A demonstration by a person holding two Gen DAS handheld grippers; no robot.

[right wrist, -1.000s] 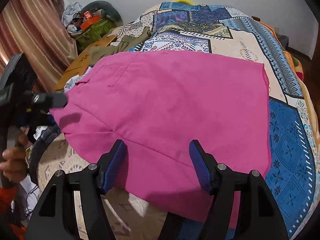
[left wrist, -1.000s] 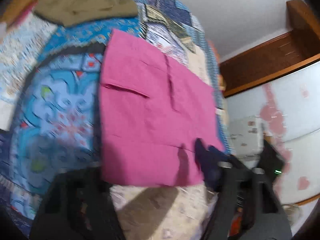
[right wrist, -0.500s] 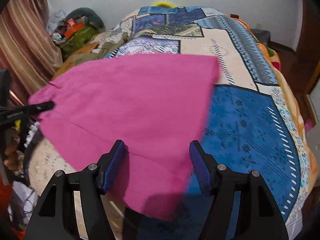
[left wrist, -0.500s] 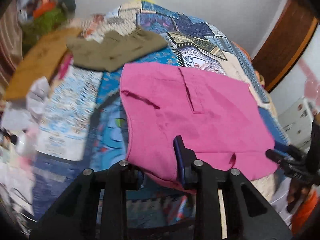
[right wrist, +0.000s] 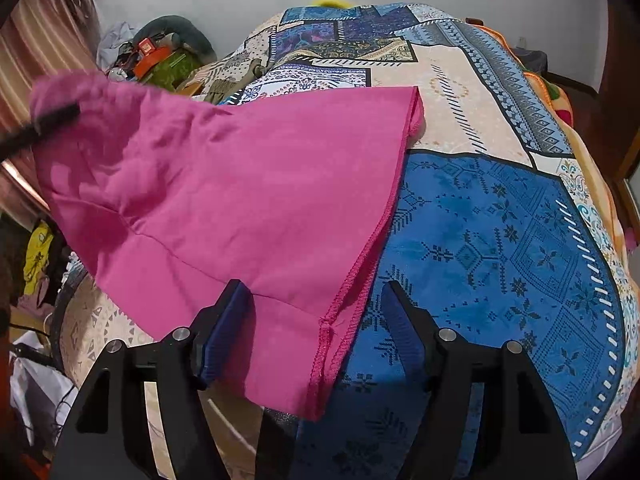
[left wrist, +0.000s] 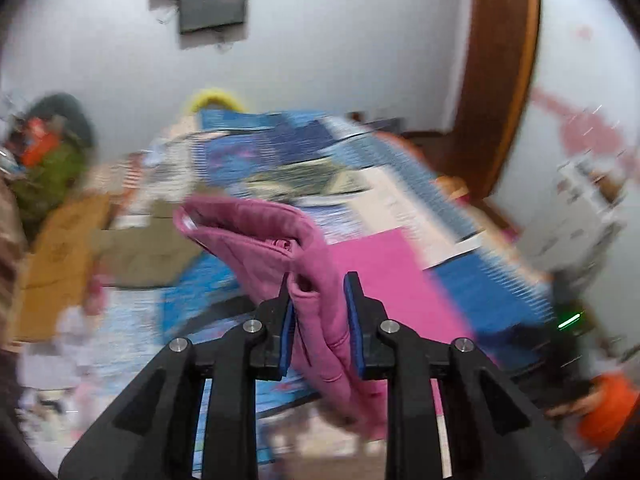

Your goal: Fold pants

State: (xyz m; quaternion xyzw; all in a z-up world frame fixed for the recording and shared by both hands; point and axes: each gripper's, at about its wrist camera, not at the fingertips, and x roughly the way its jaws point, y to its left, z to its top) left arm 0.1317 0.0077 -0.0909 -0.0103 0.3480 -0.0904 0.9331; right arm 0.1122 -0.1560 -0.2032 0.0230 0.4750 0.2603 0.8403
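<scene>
L gripper has just been closing and is now clamped on a bunched fold of the bright pink woven-cotton pants at the waist end, raised off the bed; my read is that's done so the waist half can be carried over the legs for the next fold. R gripper has jaws apart, blue pads either side of the stitched hem corner, not pinching; cloth lies between them but is loose. It has just been opening a bit more. Prob parked there to pin or grab the hem while L does the lift. Pants: leg end flat on the blue/beige patchwork-print bedspread, near the bed's front edge, waist end hanging from L in the air. Count: 1 pink pants, 2 grippers, 1 olive-khaki crumpled garment further back on the bed, 1 brown cardboard sheet beside it, 1 clutter pile w/ green and orange items by the wall. L view is motion-blurred, so finer detail there can't be told.
</scene>
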